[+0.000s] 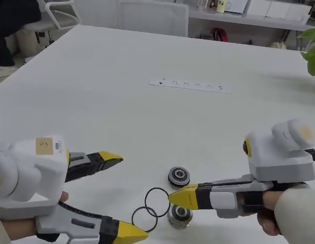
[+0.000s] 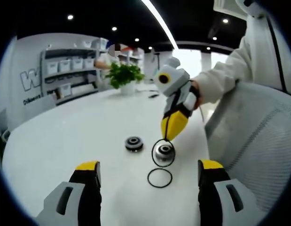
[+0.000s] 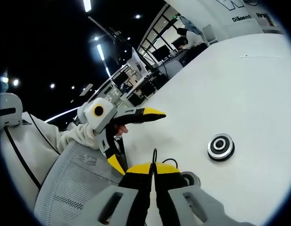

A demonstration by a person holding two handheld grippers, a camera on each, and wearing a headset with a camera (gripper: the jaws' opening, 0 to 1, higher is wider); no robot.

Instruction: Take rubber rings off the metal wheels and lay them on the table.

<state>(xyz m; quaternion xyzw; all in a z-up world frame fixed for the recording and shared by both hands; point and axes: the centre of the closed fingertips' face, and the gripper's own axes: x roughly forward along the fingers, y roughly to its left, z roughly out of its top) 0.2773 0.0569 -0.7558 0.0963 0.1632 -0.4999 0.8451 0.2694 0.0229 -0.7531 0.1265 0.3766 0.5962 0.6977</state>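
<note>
My left gripper (image 1: 129, 197) gapes wide; one freed ring (image 1: 134, 217) lies flat on the table (image 1: 147, 117); my right gripper (image 1: 173, 197), jaws pressed together, pinches a second ring (image 1: 157, 188) by the bare wheel (image 1: 180, 214); released here, it may drape over that wheel; the farther wheel (image 1: 178, 176) wears its ring.

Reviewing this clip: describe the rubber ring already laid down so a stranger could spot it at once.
On the white table, close to the person, two black rings and two metal wheels sit between the grippers. The laid ring lies flat nearest the left gripper; the other ring is pinched in the shut right gripper.
</note>
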